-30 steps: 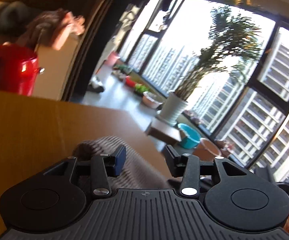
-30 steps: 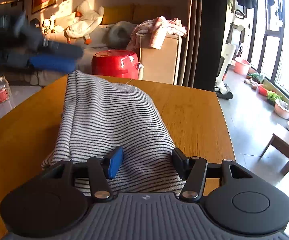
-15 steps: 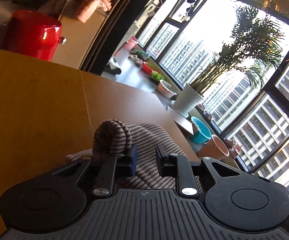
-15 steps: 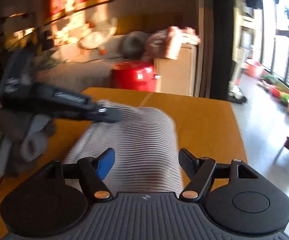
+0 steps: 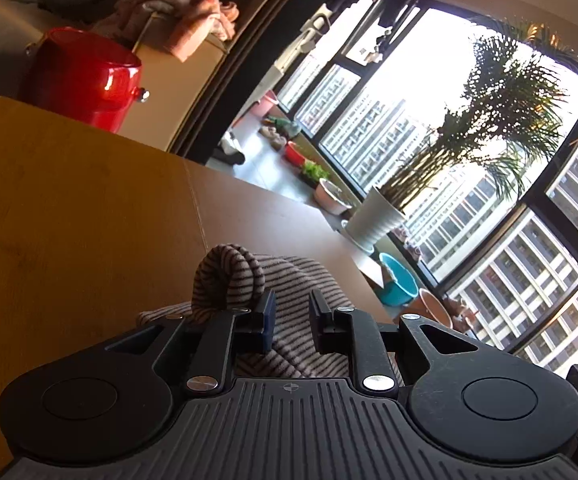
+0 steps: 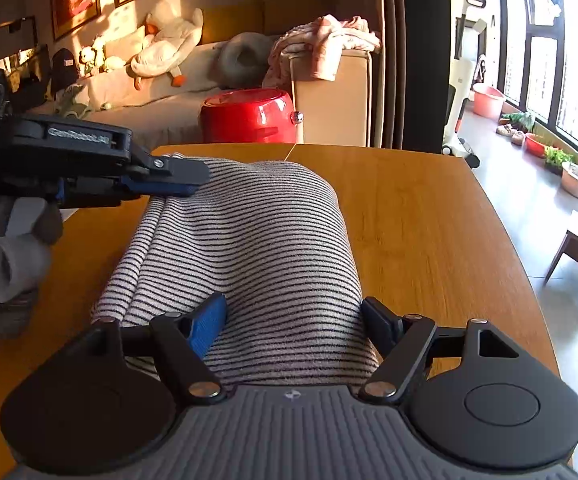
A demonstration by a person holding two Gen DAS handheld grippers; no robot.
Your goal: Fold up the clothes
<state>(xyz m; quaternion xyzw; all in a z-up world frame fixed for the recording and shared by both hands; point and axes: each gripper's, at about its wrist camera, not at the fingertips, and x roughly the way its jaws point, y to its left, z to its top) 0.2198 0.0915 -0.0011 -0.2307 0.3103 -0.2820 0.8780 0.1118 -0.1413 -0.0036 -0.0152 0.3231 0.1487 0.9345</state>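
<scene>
Right gripper [image 6: 293,320]: jaws wide apart, straddling the near end of the striped garment [image 6: 249,248], nothing clamped. The cloth bulges up between the fingers. The garment lies folded lengthwise on the wooden table [image 6: 429,220], running away from you toward the far edge.

Left gripper [image 5: 291,320]: jaws narrow, a small gap between them, striped cloth under and behind the gap. You can't tell from the left wrist view whether fabric is really pinched; a rolled loop of cloth [image 5: 229,276] stands just beside the blue pad. In the right wrist view the left gripper's fingers [image 6: 177,176] sit at the far left corner of the garment, touching its edge.

Judgement: you're setting up the next fold, far end toward near end. Do it well by closing the left fully on all layers at that corner, not just the top one. Bring the right in at the matching corner so the edge lifts level. Keep the stripes parallel as a squareness check.

Beyond the table: a red pot [image 6: 251,114] and a beige cabinet [image 6: 337,96] draped with pink clothes [image 6: 325,44].

Writing: white lettering on the left gripper body, looks like "GenRobot.AI", partly blurred.
</scene>
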